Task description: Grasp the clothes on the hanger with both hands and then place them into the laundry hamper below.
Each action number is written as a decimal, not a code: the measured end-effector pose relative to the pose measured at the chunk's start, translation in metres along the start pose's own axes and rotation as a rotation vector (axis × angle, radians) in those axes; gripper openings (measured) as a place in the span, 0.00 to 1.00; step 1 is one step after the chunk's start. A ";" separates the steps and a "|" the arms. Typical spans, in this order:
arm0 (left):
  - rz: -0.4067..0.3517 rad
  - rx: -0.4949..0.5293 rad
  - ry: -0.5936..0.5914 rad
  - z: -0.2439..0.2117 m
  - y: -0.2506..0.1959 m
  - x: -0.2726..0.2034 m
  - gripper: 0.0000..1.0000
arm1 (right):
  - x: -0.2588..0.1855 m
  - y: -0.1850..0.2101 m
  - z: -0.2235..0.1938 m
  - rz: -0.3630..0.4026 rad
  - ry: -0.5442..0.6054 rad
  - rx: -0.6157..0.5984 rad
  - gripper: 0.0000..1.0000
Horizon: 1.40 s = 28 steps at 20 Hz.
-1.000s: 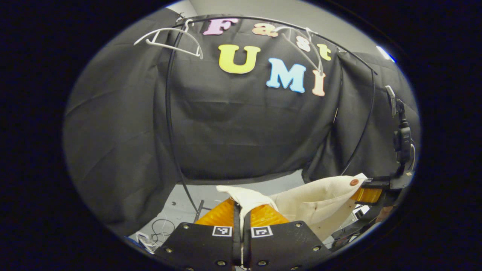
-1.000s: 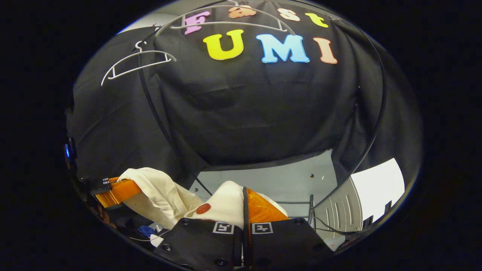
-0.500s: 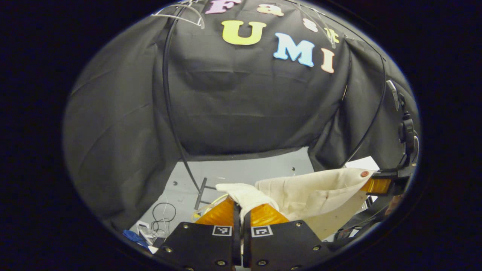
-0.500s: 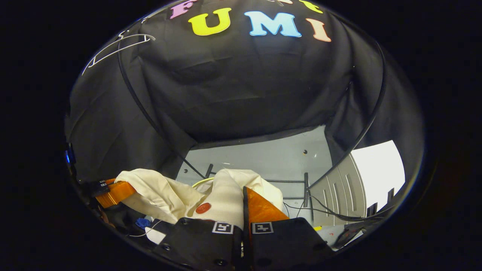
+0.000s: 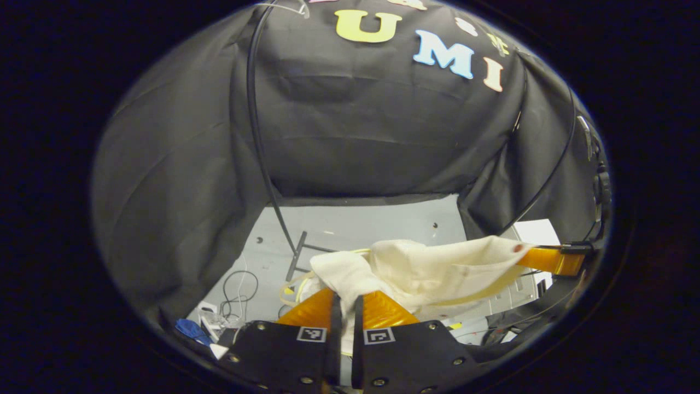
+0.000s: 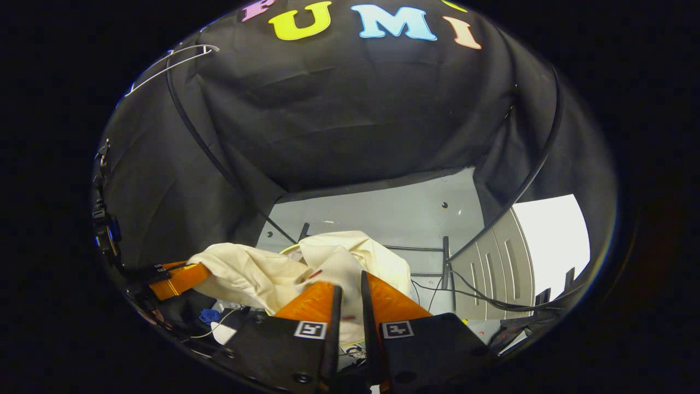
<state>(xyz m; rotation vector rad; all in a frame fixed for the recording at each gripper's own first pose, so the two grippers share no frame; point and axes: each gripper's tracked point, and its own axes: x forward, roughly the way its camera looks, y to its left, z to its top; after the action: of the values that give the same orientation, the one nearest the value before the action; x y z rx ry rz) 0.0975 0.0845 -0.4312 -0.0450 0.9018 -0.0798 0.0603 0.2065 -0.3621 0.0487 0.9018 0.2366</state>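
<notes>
Left gripper [image 5: 344, 298]: pitched downward, fingers drawn close, narrow gap between them, cloth caught in that gap. Right gripper [image 6: 350, 298]: pitched downward, fingers slightly parted, cloth lying between them; grip uncertain. Each gripper appears off to the other's side, at similar height.

Hamper below my jaws hidden under the cream garment [image 5: 432, 268], white hanger [image 6: 169, 63] far above cut off at the rim

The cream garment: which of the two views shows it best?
The left gripper view: the cream garment spans from the left gripper to the right gripper. The right gripper view shows it bunched, partly behind that gripper's fingers.
</notes>
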 end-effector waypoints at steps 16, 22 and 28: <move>-0.010 0.037 -0.089 0.020 -0.027 -0.089 0.92 | -0.082 -0.020 0.031 0.000 -0.193 -0.051 0.98; 0.061 0.043 -0.231 0.073 -0.046 -0.161 0.97 | -0.140 -0.061 0.079 -0.020 -0.378 -0.003 0.98; 0.120 0.023 -0.399 0.123 -0.110 -0.247 0.94 | -0.198 -0.121 0.104 -0.029 -0.517 -0.093 0.98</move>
<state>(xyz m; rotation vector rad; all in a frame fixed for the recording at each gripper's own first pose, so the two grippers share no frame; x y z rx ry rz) 0.0361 -0.0026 -0.1538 0.0144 0.5031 0.0308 0.0459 0.0503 -0.1622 0.0095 0.3768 0.2244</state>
